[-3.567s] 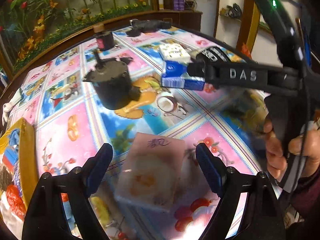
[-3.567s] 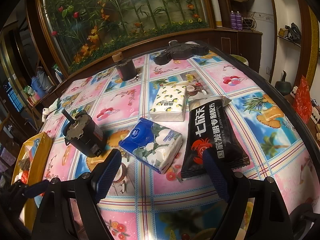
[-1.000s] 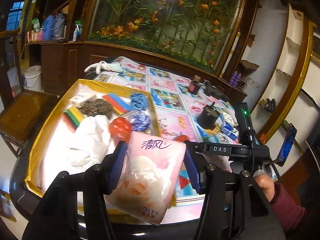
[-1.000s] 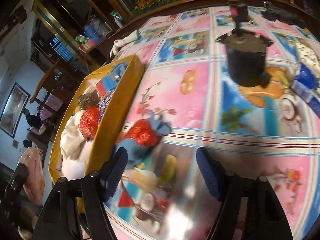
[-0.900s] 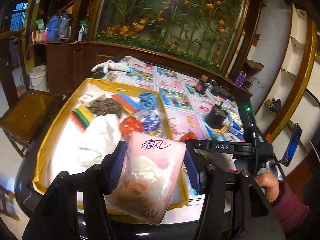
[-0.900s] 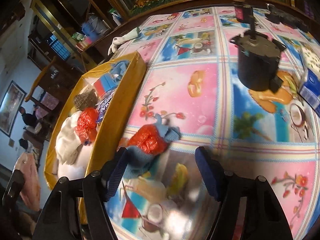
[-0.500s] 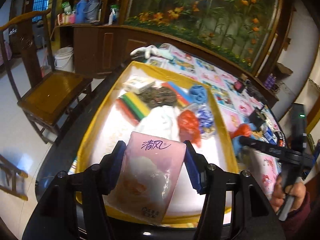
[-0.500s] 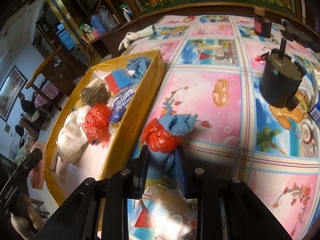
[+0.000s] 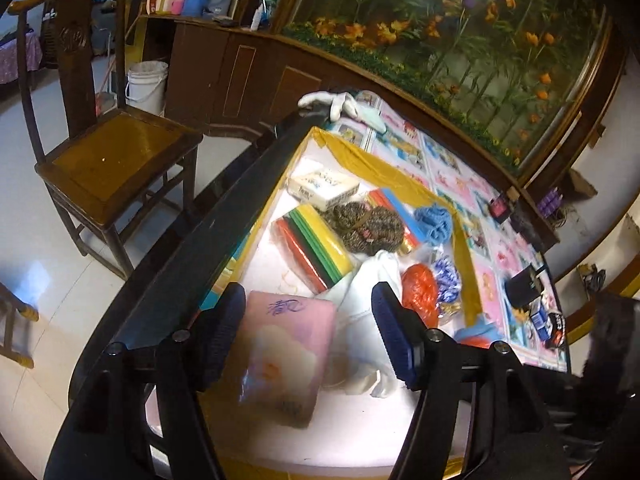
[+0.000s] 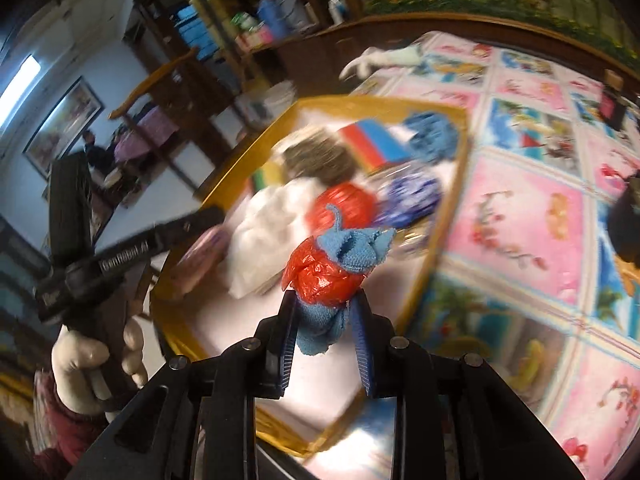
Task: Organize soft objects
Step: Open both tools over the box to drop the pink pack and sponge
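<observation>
My left gripper [image 9: 308, 336] is open above the near end of the gold-rimmed tray [image 9: 466, 256]. The pink tissue pack [image 9: 286, 360] lies in the tray between its fingers, free of the pads. My right gripper [image 10: 326, 342] is shut on a blue cloth wrapped around a red plastic bag [image 10: 328, 268] and holds it up above the tray's right side [image 10: 452, 208]. The left gripper shows in the right wrist view [image 10: 160, 236], held by a gloved hand.
The tray holds a white tissue box [image 9: 324, 188], striped sponges [image 9: 312, 248], brown scrubbers [image 9: 364, 224], a blue cloth [image 9: 434, 224], a white cloth [image 9: 368, 292], a red bag [image 9: 420, 292]. A wooden chair [image 9: 108, 160] stands left of the table. A dark pot [image 9: 524, 284] stands far right.
My left gripper opened and let the pink tissue pack down into the tray. My right gripper closed on the blue cloth and red bag, lifted it, and moved toward the tray.
</observation>
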`<action>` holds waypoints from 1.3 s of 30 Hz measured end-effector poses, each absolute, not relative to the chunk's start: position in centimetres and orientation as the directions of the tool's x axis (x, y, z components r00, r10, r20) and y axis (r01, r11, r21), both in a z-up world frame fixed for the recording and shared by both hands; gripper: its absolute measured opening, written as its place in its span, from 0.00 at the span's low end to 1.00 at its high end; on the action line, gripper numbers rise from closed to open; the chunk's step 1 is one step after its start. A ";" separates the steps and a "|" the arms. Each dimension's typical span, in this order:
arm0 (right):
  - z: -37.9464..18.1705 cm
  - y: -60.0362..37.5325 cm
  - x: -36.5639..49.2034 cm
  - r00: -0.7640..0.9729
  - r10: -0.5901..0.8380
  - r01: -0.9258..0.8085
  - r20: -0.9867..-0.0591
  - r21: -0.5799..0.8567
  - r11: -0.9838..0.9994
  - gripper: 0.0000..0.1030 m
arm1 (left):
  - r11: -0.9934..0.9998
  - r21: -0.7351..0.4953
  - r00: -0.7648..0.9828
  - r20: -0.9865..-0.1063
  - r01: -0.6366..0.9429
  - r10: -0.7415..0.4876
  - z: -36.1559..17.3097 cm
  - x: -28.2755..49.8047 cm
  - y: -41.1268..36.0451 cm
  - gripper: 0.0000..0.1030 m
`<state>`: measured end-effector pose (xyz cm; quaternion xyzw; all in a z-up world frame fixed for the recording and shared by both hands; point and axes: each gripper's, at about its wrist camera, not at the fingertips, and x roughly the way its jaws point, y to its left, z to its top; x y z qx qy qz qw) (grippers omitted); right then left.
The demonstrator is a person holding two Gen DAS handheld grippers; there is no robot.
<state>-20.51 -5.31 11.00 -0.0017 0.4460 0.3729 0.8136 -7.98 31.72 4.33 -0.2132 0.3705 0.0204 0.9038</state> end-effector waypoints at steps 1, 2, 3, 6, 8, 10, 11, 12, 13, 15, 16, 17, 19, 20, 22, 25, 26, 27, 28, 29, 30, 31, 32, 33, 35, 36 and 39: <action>10.7 -4.4 -20.6 0.310 0.604 -0.618 -0.734 0.327 0.714 0.25 | 0.906 -0.375 0.736 -0.667 -0.194 -0.118 4.6 -8.5 31.8 0.63; 10.3 -3.6 -20.7 0.300 0.599 -0.626 -0.742 0.321 0.711 0.27 | 0.905 -0.381 0.743 -0.658 -0.192 -0.119 4.9 -8.8 31.7 0.63; 10.0 -3.0 -20.5 0.293 0.592 -0.630 -0.751 0.314 0.710 0.31 | 0.903 -0.387 0.751 -0.648 -0.186 -0.123 5.3 -9.1 31.7 0.63; 9.2 -1.8 -20.3 0.283 0.579 -0.630 -0.765 0.307 0.713 0.39 | 0.903 -0.395 0.771 -0.624 -0.167 -0.130 6.1 -10.0 31.2 0.63; 9.4 -1.9 -20.6 0.300 0.587 -0.635 -0.752 0.301 0.711 0.48 | 0.905 -0.396 0.777 -0.615 -0.155 -0.136 6.7 -10.3 30.8 0.63; 10.1 -3.0 -21.1 0.341 0.585 -0.632 -0.736 0.281 0.722 0.56 | 0.906 -0.398 0.778 -0.611 -0.145 -0.144 7.1 -10.5 30.2 0.63; 10.5 -3.6 -21.2 0.361 0.586 -0.628 -0.726 0.275 0.728 0.58 | 0.907 -0.398 0.779 -0.610 -0.139 -0.148 7.2 -10.6 29.9 0.63; 10.8 -4.5 -21.3 0.373 0.589 -0.623 -0.717 0.276 0.731 0.58 | 0.908 -0.397 0.778 -0.609 -0.132 -0.153 7.3 -10.7 29.4 0.63; 11.1 -5.3 -21.4 0.384 0.591 -0.618 -0.709 0.279 0.735 0.59 | 0.910 -0.396 0.778 -0.608 -0.125 -0.158 7.5 -10.8 29.0 0.63; 11.3 -6.9 -21.7 0.399 0.596 -0.606 -0.696 0.288 0.742 0.61 | 0.912 -0.395 0.776 -0.608 -0.108 -0.171 7.8 -11.1 28.0 0.63; 11.4 -7.6 -21.7 0.407 0.597 -0.598 -0.692 0.292 0.747 0.62 | 0.914 -0.393 0.773 -0.608 -0.099 -0.178 7.9 -11.1 27.5 0.63; 11.5 -8.3 -21.9 0.414 0.596 -0.589 -0.688 0.296 0.752 0.62 | 0.915 -0.392 0.772 -0.608 -0.092 -0.183 8.0 -11.3 27.1 0.63; 11.4 -9.8 -22.0 0.425 0.596 -0.570 -0.681 0.310 0.761 0.63 | 0.919 -0.387 0.768 -0.610 -0.075 -0.194 8.3 -11.5 25.9 0.63; 11.4 -10.5 -22.1 0.429 0.596 -0.561 -0.679 0.317 0.765 0.63 | 0.922 -0.383 0.765 -0.612 -0.065 -0.200 8.4 -11.6 25.3 0.63; 11.3 -12.0 -22.4 0.434 0.595 -0.545 -0.676 0.328 0.771 0.63 | 0.925 -0.376 0.758 -0.617 -0.047 -0.212 8.7 -11.7 24.2 0.63; 11.4 -14.1 -22.8 0.446 0.593 -0.524 -0.671 0.341 0.780 0.63 | 0.932 -0.363 0.747 -0.624 -0.019 -0.228 9.0 -11.9 22.3 0.63; 11.5 -14.8 -23.0 0.449 0.594 -0.520 -0.668 0.346 0.781 0.63 | 0.934 -0.358 0.744 -0.626 -0.007 -0.234 9.1 -11.9 21.6 0.63; 11.5 -15.5 -23.1 0.450 0.597 -0.514 -0.664 0.354 0.782 0.63 | 0.936 -0.353 0.740 -0.628 0.004 -0.240 9.2 -12.0 21.0 0.63; 11.5 -16.2 -23.3 0.455 0.596 -0.508 -0.662 0.357 0.784 0.63 | 0.937 -0.348 0.737 -0.630 0.013 -0.244 9.3 -12.0 20.3 0.63; 11.6 -16.7 -23.4 0.458 0.597 -0.504 -0.659 0.360 0.785 0.63 | 0.939 -0.342 0.733 -0.633 0.023 -0.249 9.4 -12.1 19.7 0.63; 11.6 -17.3 -23.5 0.462 0.597 -0.499 -0.656 0.365 0.786 0.63 | 0.941 -0.337 0.729 -0.636 0.035 -0.255 9.5 -12.1 19.0 0.63; 11.7 -18.0 -23.7 0.465 0.598 -0.495 -0.653 0.368 0.787 0.64 | 0.942 -0.332 0.723 -0.639 0.047 -0.261 9.5 -12.2 18.1 0.63; 11.7 -18.5 -23.8 0.469 0.596 -0.489 -0.652 0.371 0.790 0.64 | 0.943 -0.328 0.718 -0.642 0.058 -0.267 9.6 -12.2 17.5 0.63; 11.7 -19.1 -23.9 0.472 0.596 -0.484 -0.649 0.375 0.791 0.64 | 0.944 -0.324 0.714 -0.645 0.066 -0.271 9.6 -12.2 16.8 0.63; 11.7 -20.1 -24.0 0.477 0.597 -0.476 -0.644 0.382 0.792 0.64 | 0.945 -0.316 0.703 -0.652 0.086 -0.282 9.6 -12.2 15.5 0.63; 11.7 -20.6 -24.1 0.481 0.596 -0.472 -0.643 0.383 0.794 0.64 | 0.945 -0.313 0.698 -0.655 0.095 -0.287 9.6 -12.2 14.9 0.63; 11.7 -22.2 -24.4 0.491 0.596 -0.458 -0.635 0.394 0.797 0.64 | 0.944 -0.304 0.682 -0.665 0.125 -0.305 9.6 -12.2 13.2 0.63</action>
